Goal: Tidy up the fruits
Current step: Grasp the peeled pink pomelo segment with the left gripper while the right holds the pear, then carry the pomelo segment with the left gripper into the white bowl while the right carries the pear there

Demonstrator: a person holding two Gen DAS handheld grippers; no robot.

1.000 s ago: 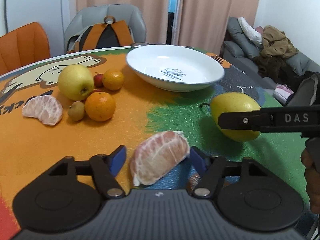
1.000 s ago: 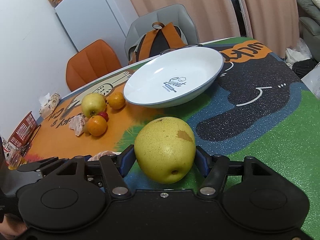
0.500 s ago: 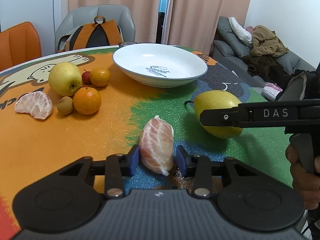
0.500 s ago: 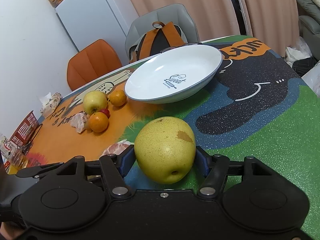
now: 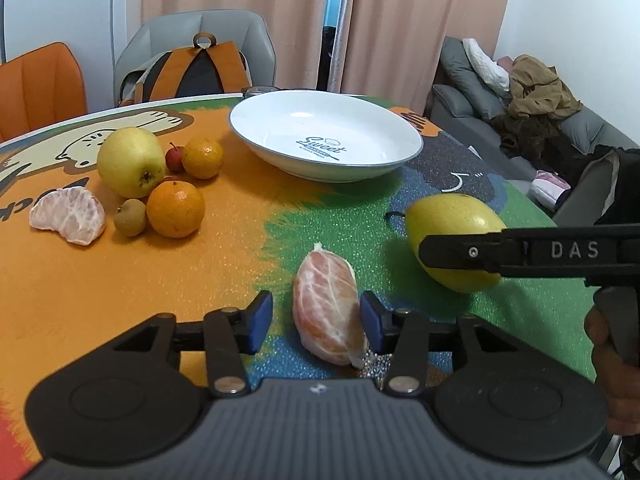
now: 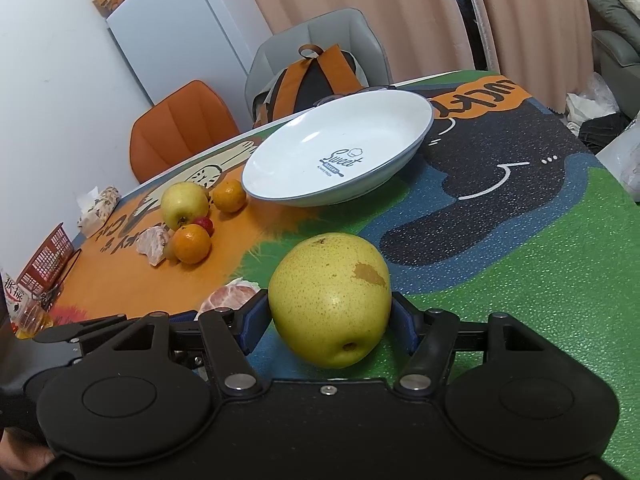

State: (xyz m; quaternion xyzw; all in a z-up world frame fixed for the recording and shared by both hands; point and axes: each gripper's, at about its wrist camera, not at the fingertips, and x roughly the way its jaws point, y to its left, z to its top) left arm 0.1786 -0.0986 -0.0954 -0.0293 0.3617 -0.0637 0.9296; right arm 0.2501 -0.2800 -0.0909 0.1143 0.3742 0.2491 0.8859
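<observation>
A peeled pomelo piece (image 5: 329,307) lies on the table between the pads of my left gripper (image 5: 316,322). The jaws stand open: the right pad touches it, the left pad stands clear. It also shows in the right wrist view (image 6: 231,296). My right gripper (image 6: 329,320) is shut on a yellow pear (image 6: 330,298), which also shows in the left wrist view (image 5: 454,240). A white plate (image 5: 332,170) sits empty at the table's far side and shows in the right wrist view (image 6: 288,196) too.
At the left lie a yellow apple (image 5: 130,162), two oranges (image 5: 175,209), a small red fruit (image 5: 175,158), a small brown fruit (image 5: 129,218) and another pomelo piece (image 5: 68,214). Chairs with a backpack (image 5: 196,68) stand behind the table; a sofa (image 5: 520,120) is at right.
My left gripper closed on the pomelo piece and turned it end-on, then its jaws opened again. The right gripper kept its hold on the pear.
</observation>
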